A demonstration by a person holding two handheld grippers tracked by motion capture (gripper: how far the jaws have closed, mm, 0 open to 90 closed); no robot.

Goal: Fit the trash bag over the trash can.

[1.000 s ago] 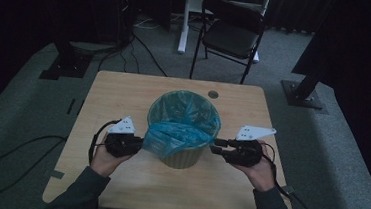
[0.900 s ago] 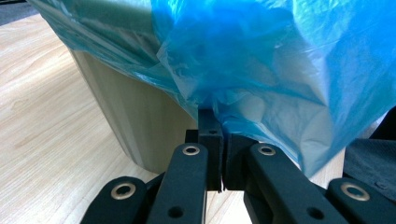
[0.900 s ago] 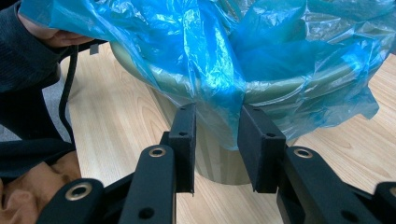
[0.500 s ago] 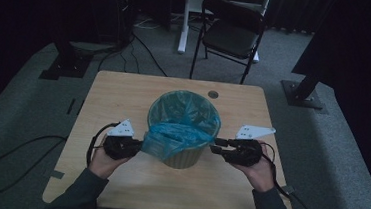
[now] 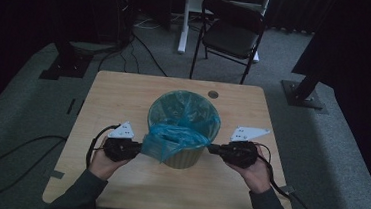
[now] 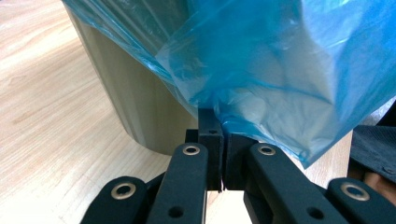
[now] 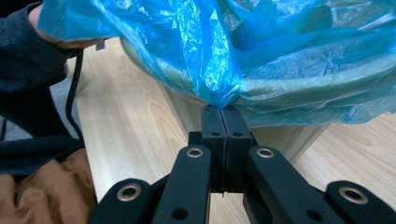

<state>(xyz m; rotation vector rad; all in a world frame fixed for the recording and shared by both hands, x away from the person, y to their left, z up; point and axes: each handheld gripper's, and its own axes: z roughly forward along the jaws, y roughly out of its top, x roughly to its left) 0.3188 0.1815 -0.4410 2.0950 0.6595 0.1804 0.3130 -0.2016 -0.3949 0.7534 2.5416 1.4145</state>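
Bin (image 5: 184,157): centre of wooden table (image 5: 119,92), lined with blue bag (image 5: 171,138).
Left gripper (image 5: 140,148): jaws clamped on bag's overhang left of bin.
Right gripper (image 5: 212,148): jaws just closed, pinching bag film right of bin.
Handling: lift evenly; thin film probably tears.
Room: folding chair (image 5: 231,33) beyond bin; grey carpet.

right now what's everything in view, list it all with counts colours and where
waste bin: 1, beige, middle of table
bin liner: 1, blue plastic, lining the bin, edge draped over its near-left rim
table: 1, light wood, centre, round grommet near far edge
folding chair: 1, black, on floor beyond table
stand bases: 2, black, on floor left and right of table
carpet: grey, all round
left gripper: 1, black, shut on bin liner at bin's left
right gripper: 1, black, jaws just closed, pinching bin liner at bin's right
hands: 2, dark sleeves, bottom edge
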